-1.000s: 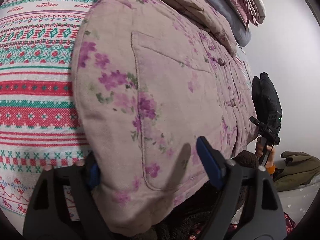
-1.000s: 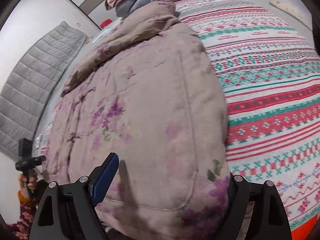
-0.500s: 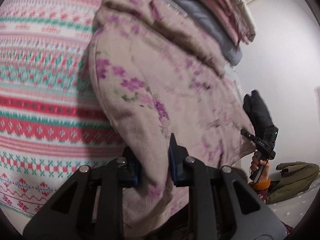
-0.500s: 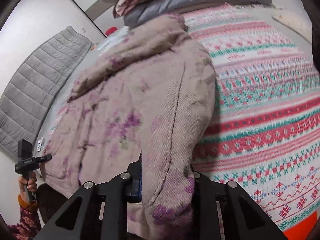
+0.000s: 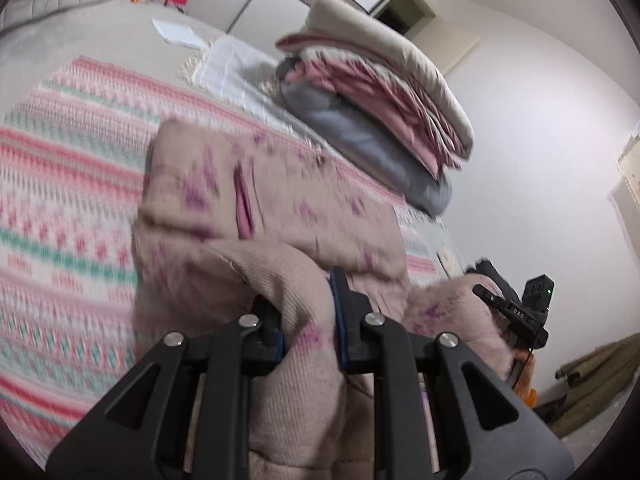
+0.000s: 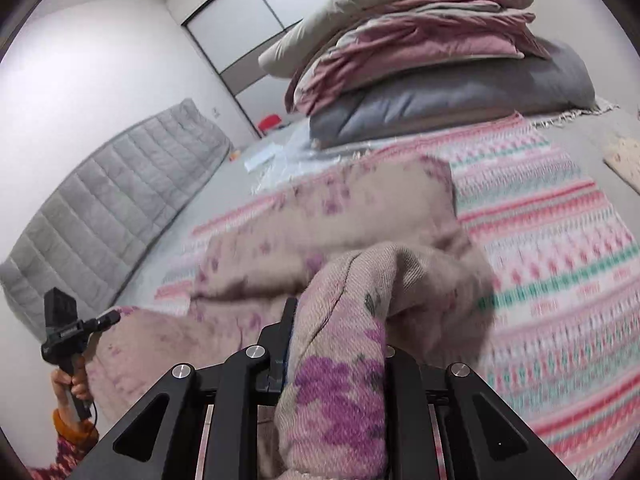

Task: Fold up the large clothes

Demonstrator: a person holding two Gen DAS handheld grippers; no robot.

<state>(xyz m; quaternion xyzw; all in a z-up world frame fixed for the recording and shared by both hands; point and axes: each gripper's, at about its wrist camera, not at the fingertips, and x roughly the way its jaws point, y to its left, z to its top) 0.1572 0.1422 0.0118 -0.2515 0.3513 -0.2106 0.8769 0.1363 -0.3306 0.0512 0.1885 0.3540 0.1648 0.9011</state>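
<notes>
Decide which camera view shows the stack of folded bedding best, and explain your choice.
The right wrist view: the stack of bedding fills the upper frame, sharp, with its grey, pink and beige layers clearly separate. The left wrist view shows the same stack smaller, seen at an angle and slightly blurred, beyond the floral coat.

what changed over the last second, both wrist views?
Both sets of fingers went from open around the floral jacket's hem to clamped on it: left gripper, right gripper. Left jaws are closing further. The hem now hangs lifted, bunched toward the collar end. The striped blanket and bedding stack stayed put.
</notes>
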